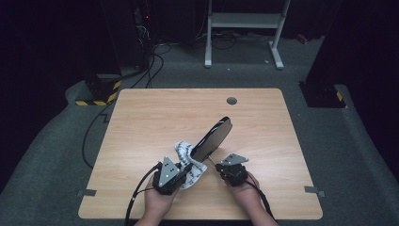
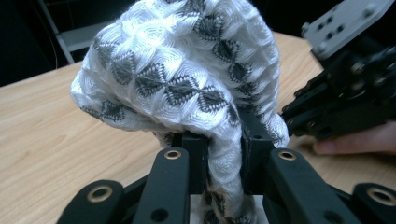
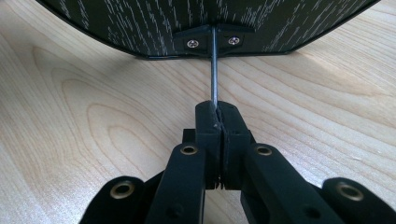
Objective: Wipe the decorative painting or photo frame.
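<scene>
A white knitted sock (image 2: pixel 187 70) with grey diamonds bunches up over my left gripper (image 2: pixel 224 149), whose pads are shut on a fold of it. From above, the sock (image 1: pixel 184 149) lies against the near end of a flat black foot-shaped board (image 1: pixel 212 138) that slants up off the wooden table (image 1: pixel 141 117). A thin metal rod (image 3: pixel 214 65) is screwed to the board's near edge (image 3: pixel 210 18). My right gripper (image 3: pixel 218 119) is shut on that rod's end. The left gripper (image 1: pixel 188 165) and right gripper (image 1: pixel 217 165) sit close together near the table's front.
A round cable hole (image 1: pixel 231 100) sits near the table's far edge. Cables (image 1: pixel 150 70) and a white metal stand (image 1: pixel 244 28) are on the dark floor behind. The right gripper (image 2: pixel 299 114) and a finger of the hand holding it (image 2: pixel 355 142) are just right of the sock.
</scene>
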